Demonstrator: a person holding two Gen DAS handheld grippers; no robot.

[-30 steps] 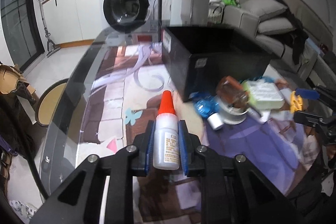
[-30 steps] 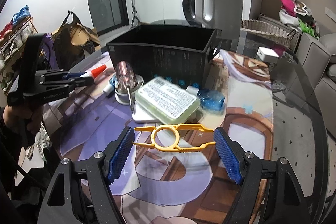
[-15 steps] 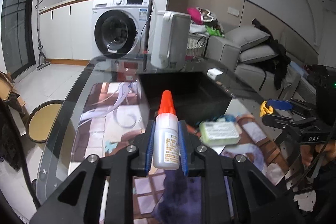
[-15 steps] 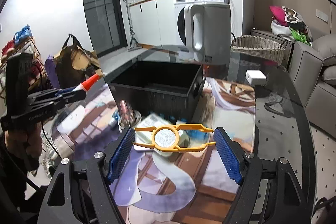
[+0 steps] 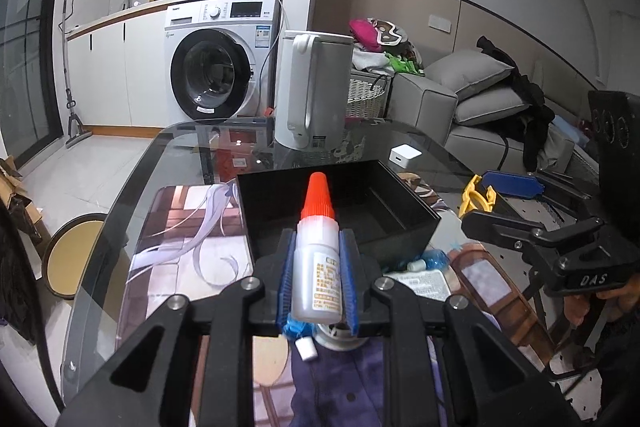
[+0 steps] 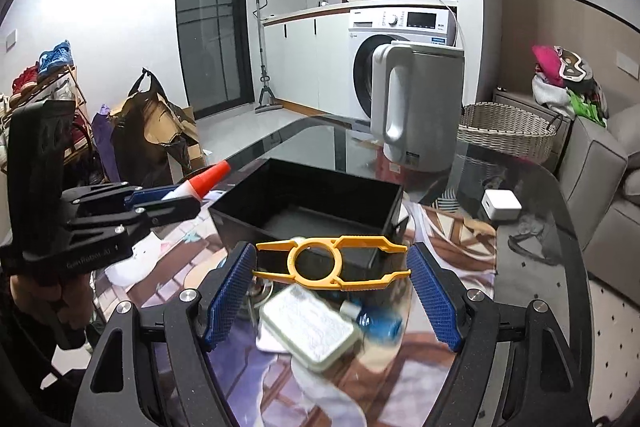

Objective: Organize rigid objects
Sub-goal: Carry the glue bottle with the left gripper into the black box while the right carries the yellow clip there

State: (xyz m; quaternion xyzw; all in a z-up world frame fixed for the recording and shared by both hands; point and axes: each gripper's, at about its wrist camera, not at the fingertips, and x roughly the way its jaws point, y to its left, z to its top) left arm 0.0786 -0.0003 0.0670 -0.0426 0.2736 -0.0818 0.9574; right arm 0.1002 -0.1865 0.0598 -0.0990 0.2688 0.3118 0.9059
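Blue-padded left tool [image 5: 316, 277] clamps glue bottle [image 5: 317, 259]; right tool [image 6: 332, 287] pinches yellow tweezers [image 6: 334, 262].

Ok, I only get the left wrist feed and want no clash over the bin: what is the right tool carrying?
Observer: Yellow tweezers with a ring in the middle, clamped end to end across the right tool.
Operator: Is my bottle over the bin?
Observer: Seemingly not; from the right wrist view, the bottle in the left tool sits just outside the black bin's left rim.
Operator: What's under the tweezers?
Observer: A pale green flat case on the mat, in front of the bin.
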